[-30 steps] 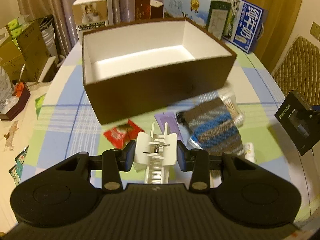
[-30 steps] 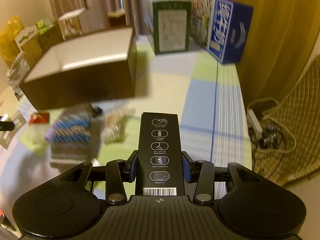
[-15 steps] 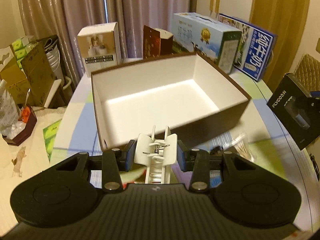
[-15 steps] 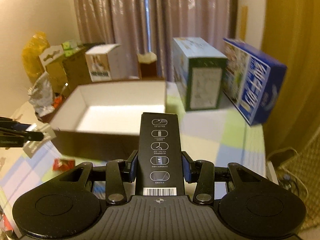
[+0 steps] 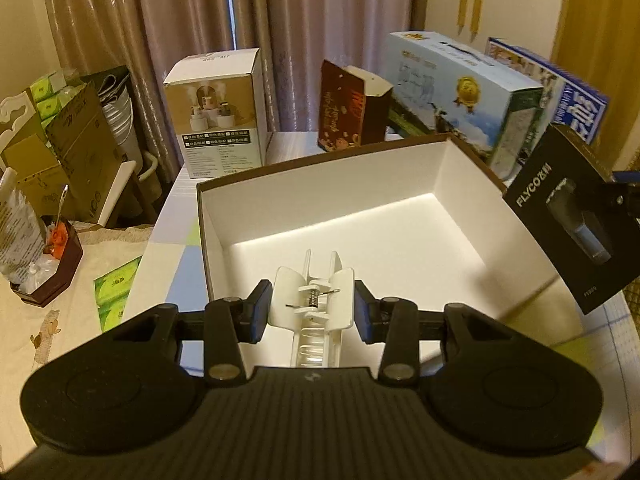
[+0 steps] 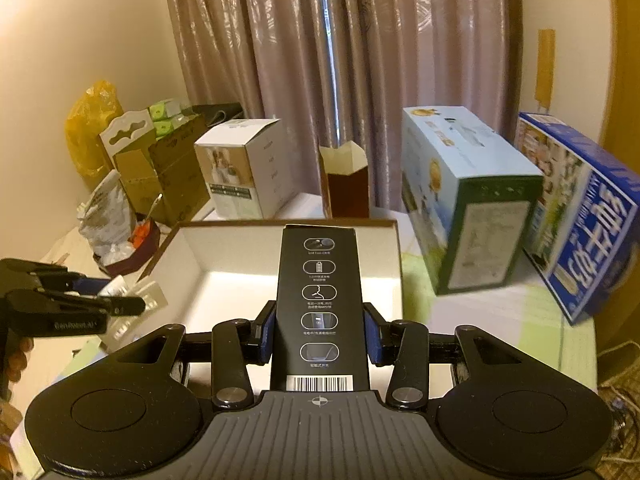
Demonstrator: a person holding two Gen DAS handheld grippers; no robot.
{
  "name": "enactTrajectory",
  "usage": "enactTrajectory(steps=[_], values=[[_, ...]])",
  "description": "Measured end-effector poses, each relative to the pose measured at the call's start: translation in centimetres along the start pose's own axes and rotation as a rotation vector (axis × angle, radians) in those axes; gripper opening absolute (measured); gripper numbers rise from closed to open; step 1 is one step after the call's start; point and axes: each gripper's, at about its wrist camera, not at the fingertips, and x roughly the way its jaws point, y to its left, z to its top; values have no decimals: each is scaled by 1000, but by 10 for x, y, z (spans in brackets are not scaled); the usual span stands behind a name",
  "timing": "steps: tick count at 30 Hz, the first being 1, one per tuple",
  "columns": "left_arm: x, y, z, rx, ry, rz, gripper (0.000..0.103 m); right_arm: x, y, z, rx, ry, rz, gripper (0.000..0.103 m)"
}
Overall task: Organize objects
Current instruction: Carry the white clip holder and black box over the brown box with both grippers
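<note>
A: Largest first. Open brown box (image 5: pixel 344 216), white inside, nothing in it, sits on the checked surface (image 6: pixel 500 312) with cartons standing behind it.

B: Right tongs (image 6: pixel 320 334)?

A: Clamped on a black Flyco carton (image 6: pixel 320 300), held upright just short of the box's near wall. From the left view, the same carton (image 5: pixel 568 216) hangs beside the box's right rim.

B: Left tongs (image 5: pixel 308 312)?

A: Closed on a white hair claw clip (image 5: pixel 312 300), poised over the box interior near its front wall.

B: Step in hand?

A: Judgement: the placing step, both items carried to the box and neither released.

B: Next move?

A: Probably lower the clip towards the floor of the box, then part the tongs. The carton needs to travel forward over the rim before letting go; keeping it to the right side would avoid landing on the clip.
</note>
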Motion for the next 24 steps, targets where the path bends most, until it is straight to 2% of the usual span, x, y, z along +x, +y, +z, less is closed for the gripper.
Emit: enactTrajectory(steps=[8,17,24], values=[[48,15,25,-22,41,24,37,59,-8,25,14,25,-22,40],[96,27,37,-29,90,39,37,129,-30,27,34,93,-77,40],[122,35,42,-40,108,55,37,168,-41,26,-3,96,-129,41]])
